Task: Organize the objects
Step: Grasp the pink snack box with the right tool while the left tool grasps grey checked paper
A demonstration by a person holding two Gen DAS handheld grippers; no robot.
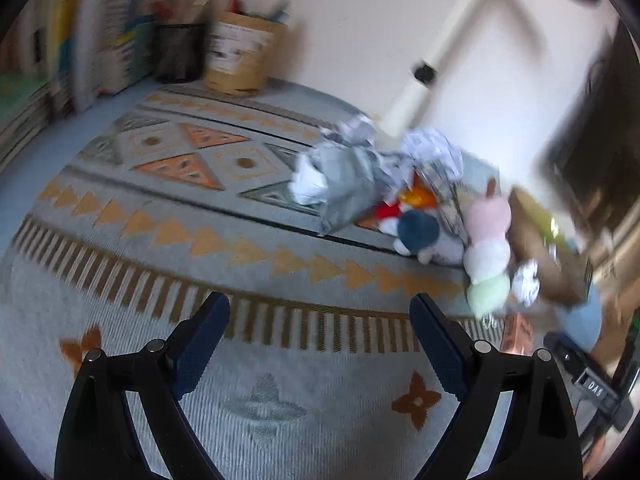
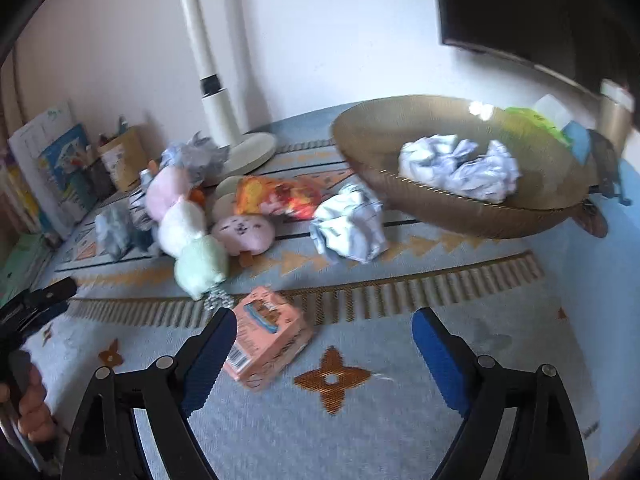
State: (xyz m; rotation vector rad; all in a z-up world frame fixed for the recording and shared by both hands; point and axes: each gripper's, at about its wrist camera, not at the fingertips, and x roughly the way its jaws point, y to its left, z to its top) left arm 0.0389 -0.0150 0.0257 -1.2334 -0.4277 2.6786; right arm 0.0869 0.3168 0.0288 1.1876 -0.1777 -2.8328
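Note:
My right gripper (image 2: 320,320) is open and empty above the patterned rug. A pink box (image 2: 268,336) lies just beside its left finger. Beyond it lie a crumpled paper ball (image 2: 348,228), a pastel plush caterpillar (image 2: 188,224), a round pink plush (image 2: 244,232) and an orange snack bag (image 2: 280,196). A gold basket (image 2: 452,204) at the right holds two crumpled paper balls (image 2: 460,168). My left gripper (image 1: 320,308) is open and empty over bare rug. The plush caterpillar (image 1: 488,248), a blue plush (image 1: 418,232) and crumpled papers (image 1: 344,176) lie ahead to its right.
A white lamp stand (image 2: 216,96) with a round base stands at the wall. Books (image 1: 100,32), a black mesh cup (image 1: 180,52) and a tan pencil holder (image 1: 240,56) stand at the far left. A dark cabinet (image 2: 540,12) is at the upper right.

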